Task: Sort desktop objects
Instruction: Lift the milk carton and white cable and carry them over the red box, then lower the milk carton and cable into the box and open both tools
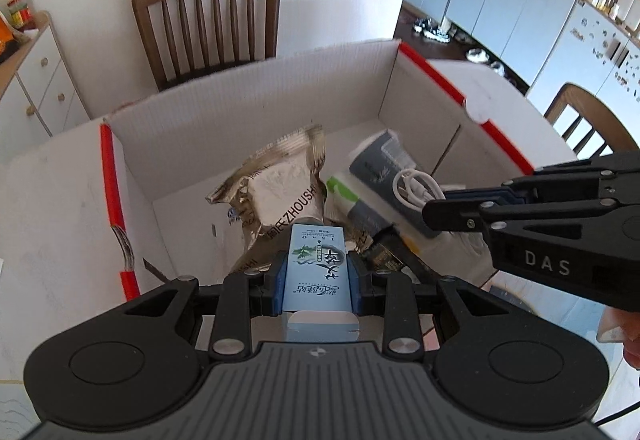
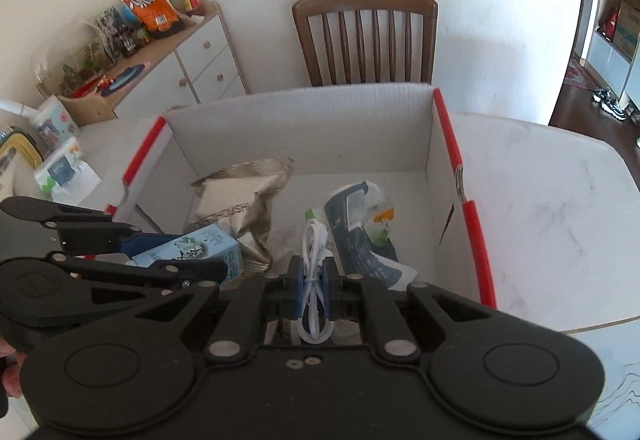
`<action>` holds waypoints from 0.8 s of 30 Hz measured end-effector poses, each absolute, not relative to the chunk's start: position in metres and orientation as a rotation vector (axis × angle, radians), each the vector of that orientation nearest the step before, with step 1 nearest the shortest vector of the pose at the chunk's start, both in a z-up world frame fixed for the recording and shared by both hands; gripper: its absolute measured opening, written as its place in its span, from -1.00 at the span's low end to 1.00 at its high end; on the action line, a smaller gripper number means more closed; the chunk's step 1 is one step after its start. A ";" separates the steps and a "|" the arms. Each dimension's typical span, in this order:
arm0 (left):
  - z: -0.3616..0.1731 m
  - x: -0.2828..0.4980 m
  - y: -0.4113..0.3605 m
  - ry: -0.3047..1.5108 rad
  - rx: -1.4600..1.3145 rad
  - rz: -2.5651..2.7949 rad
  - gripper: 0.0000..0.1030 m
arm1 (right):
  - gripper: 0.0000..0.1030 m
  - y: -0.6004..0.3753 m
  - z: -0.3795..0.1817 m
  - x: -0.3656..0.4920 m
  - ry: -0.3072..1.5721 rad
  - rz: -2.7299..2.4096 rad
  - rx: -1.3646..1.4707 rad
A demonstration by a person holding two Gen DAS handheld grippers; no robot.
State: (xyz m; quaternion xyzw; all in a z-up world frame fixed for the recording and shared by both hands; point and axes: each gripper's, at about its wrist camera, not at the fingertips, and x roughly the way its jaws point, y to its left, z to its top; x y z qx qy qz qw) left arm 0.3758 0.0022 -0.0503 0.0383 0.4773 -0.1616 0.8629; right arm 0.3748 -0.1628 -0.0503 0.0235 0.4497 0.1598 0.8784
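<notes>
My left gripper [image 1: 316, 272] is shut on a small light-blue carton [image 1: 318, 264] with printed characters, held over the near side of an open white cardboard box [image 1: 256, 108] with red-taped edges. To its right, my right gripper [image 2: 314, 288] is shut on a coiled white cable [image 2: 314, 260], also above the box [image 2: 304, 120]. The right gripper [image 1: 436, 214] and its cable [image 1: 416, 190] show in the left wrist view. The left gripper [image 2: 224, 260] and carton [image 2: 200, 250] show at the left of the right wrist view.
Inside the box lie a crumpled silver foil pouch [image 1: 280, 188] and a dark blue-and-white pouch [image 1: 384, 160]. The box stands on a white marble-look table [image 2: 540, 208]. A wooden chair [image 2: 364, 36] is behind it, a white sideboard [image 2: 192, 72] at left.
</notes>
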 end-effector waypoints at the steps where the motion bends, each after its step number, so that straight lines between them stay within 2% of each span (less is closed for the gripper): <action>1: -0.052 0.376 0.001 1.007 0.081 -0.340 -0.45 | -0.84 -0.163 -0.053 0.376 0.943 0.332 0.046; 11: -0.067 0.386 0.000 1.105 0.055 -0.345 -0.45 | -0.84 -0.157 -0.070 0.381 0.994 0.324 0.011; 24: -0.065 0.388 -0.001 1.116 0.076 -0.363 -0.45 | -0.83 -0.156 -0.080 0.381 1.042 0.325 0.004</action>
